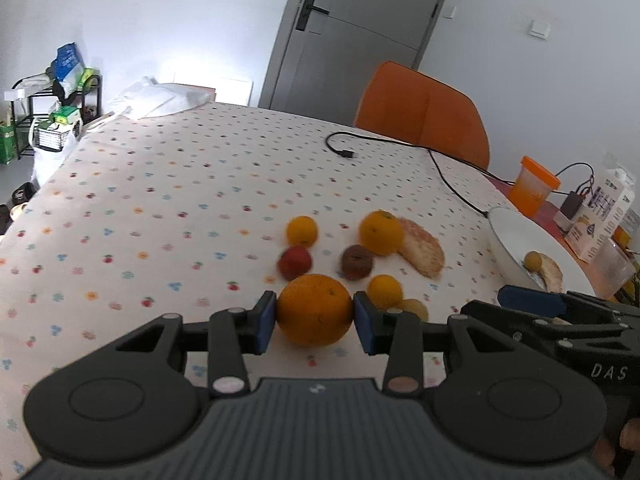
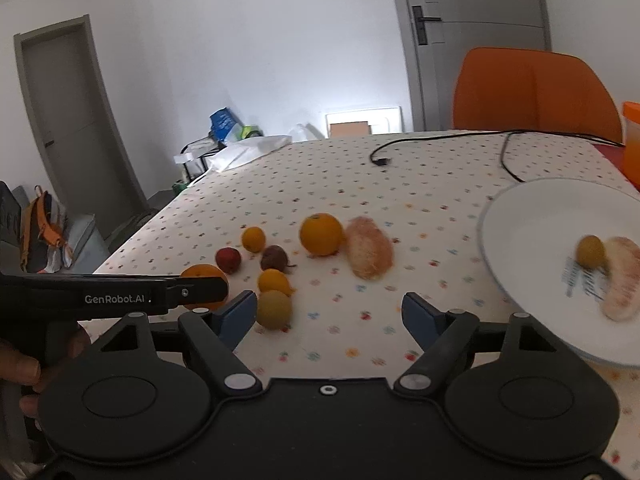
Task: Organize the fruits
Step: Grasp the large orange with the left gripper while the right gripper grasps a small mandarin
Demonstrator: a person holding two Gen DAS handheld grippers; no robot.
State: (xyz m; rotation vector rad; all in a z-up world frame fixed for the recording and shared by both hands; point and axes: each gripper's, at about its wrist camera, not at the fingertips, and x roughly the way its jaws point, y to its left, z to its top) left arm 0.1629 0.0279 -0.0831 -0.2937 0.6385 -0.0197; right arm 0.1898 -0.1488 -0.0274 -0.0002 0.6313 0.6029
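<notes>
My left gripper (image 1: 314,316) is shut on a large orange (image 1: 314,310) just above the dotted tablecloth. Beyond it lie a red fruit (image 1: 295,263), a small orange (image 1: 301,231), a brown fruit (image 1: 357,262), another orange (image 1: 381,232), a peeled pomelo wedge (image 1: 422,246) and two small yellow fruits (image 1: 385,291). A white plate (image 2: 532,236) at the right holds a yellow fruit (image 2: 591,251) and a pomelo wedge (image 2: 620,284). My right gripper (image 2: 329,316) is open and empty, with a yellow fruit (image 2: 274,309) by its left finger.
A black cable (image 1: 400,148) crosses the table's far side. An orange chair (image 1: 424,116) stands behind the table. An orange cup (image 1: 532,186), a milk carton (image 1: 600,216) and a clear container (image 1: 612,268) stand at the right past the plate.
</notes>
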